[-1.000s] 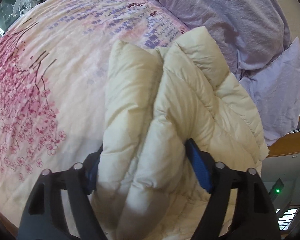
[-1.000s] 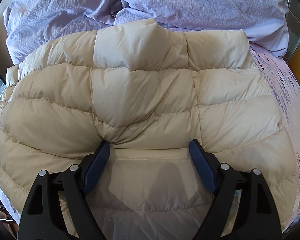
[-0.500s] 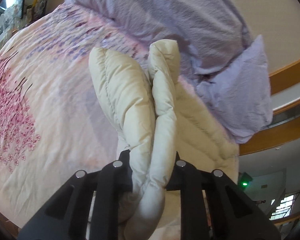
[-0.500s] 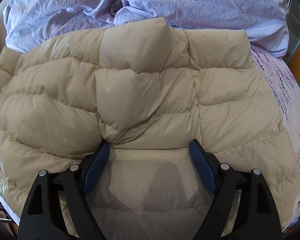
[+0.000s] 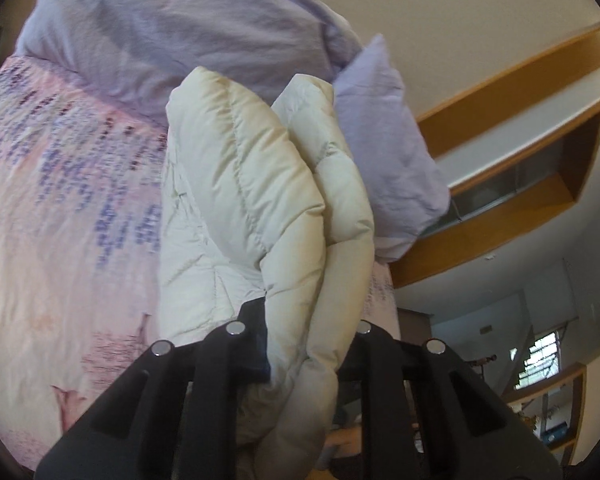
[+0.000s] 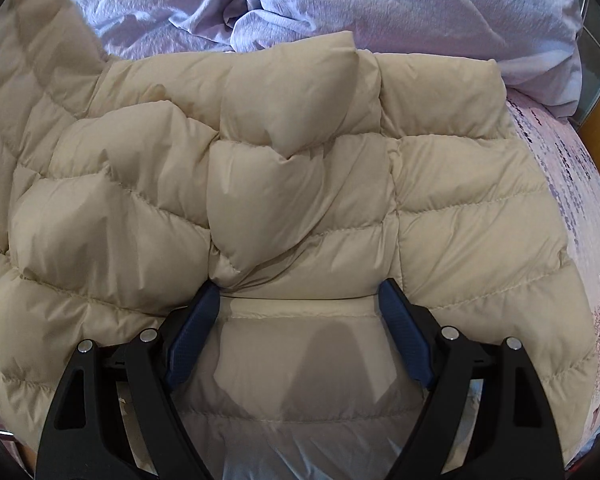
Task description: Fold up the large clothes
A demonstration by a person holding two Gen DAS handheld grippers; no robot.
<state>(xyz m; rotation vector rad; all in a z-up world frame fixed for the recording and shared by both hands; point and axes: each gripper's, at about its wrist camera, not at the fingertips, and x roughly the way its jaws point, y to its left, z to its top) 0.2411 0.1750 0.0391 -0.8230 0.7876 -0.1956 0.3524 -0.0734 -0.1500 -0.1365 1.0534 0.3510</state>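
Note:
A cream puffer jacket (image 6: 292,168) lies spread on the bed. My right gripper (image 6: 300,292) rests on its near part, open, blue pads wide apart with flat fabric between them. My left gripper (image 5: 308,320) is shut on a thick doubled fold of the same jacket (image 5: 240,184), holding it well above the bedspread. In the right wrist view that lifted side of the jacket (image 6: 28,60) rises along the left edge into the upper left corner. The left pads are hidden in the fabric.
A crumpled lavender duvet (image 6: 380,8) lies beyond the jacket, with a lavender pillow (image 5: 380,160) beside it. The pink floral bedspread (image 5: 40,220) stretches to the left. A wooden shelf and wall trim (image 5: 500,200) stand past the bed's edge.
The left gripper shut on the jacket fold, then rose and tilted up with it. In the right view the jacket's left side lifted off the bed. The right gripper stayed still.

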